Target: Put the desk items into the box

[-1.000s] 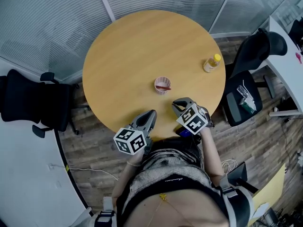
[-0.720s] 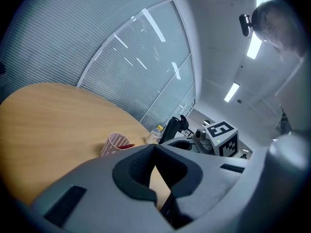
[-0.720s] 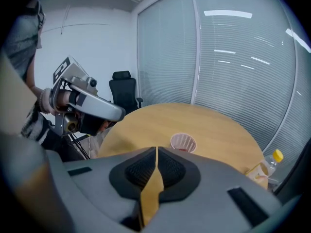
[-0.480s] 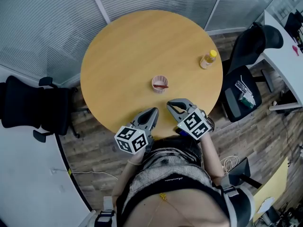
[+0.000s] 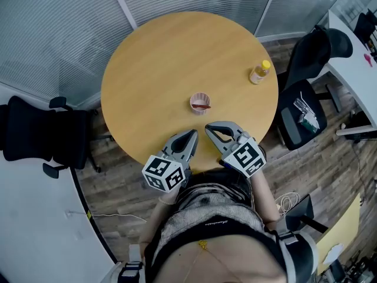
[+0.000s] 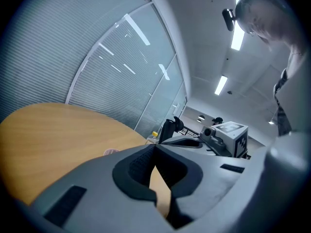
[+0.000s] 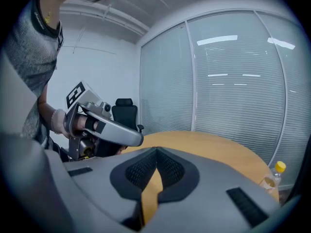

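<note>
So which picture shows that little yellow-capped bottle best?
The head view: the bottle stands whole and upright near the table edge. The right gripper view catches it low at its rim, partly hidden. The left gripper view shows only a tiny yellow speck.

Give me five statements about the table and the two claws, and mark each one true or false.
1. The left claw is shut with nothing between its jaws. True.
2. The right claw grips the bottle. False: it is shut and empty, and the bottle stands near the right edge of the table.
3. The pink cup sits on the table just ahead of both claws. True.
4. The bottle lies on its side. False: it stands upright, with its yellow cap on top.
5. Three things stand on the table. False: only the pink cup and the bottle are on it.
</note>
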Motion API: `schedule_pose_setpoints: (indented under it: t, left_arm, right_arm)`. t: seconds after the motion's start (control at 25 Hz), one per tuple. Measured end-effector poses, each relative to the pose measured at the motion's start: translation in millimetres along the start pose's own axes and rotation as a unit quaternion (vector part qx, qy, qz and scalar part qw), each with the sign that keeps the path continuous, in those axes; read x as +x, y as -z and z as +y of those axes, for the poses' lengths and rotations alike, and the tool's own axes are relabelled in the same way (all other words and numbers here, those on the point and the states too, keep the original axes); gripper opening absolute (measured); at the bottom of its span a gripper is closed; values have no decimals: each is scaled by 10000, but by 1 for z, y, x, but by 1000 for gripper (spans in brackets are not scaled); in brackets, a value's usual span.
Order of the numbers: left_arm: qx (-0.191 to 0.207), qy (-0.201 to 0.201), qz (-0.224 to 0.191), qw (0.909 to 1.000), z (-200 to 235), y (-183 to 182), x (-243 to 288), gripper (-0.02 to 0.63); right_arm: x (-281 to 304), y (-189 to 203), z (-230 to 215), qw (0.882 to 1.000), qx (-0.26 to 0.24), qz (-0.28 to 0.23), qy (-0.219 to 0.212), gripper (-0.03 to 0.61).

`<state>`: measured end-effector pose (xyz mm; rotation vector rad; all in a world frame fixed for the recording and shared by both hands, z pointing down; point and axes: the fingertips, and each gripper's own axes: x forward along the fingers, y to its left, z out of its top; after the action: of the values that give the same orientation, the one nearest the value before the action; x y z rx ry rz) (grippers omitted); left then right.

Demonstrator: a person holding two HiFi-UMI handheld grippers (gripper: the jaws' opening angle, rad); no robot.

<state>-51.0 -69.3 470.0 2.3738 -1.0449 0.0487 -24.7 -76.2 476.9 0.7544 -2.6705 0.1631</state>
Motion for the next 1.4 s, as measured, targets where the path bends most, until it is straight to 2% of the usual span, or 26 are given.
schedule_pose_setpoints:
  t: [0.4,0.64,0.8,1.08,1.4]
  left_arm:
    - [536,62,-449,9975,-11,-41,-7,2]
    - [805,50,-506,9955,-17,-49,-10,2]
    - [854,79,-491,9951,-20,-50,-9,2]
    - [844,128,-468,9952,-23,-49,-9,2]
    - [833,156,-457,9954,-24,-49,-7,2]
  right_arm:
    - [-7,-42,1,9974,30,-727,-3,21]
    - [-13,-56,-3,9955,-66,-943,53,21]
    - [-16,-56,-6,9961,112,-870,105,21]
    - [-19,-59,-6,9949,-73,-1002,92,21]
    - [-21,-58,-7,9958,51,-908,131,21]
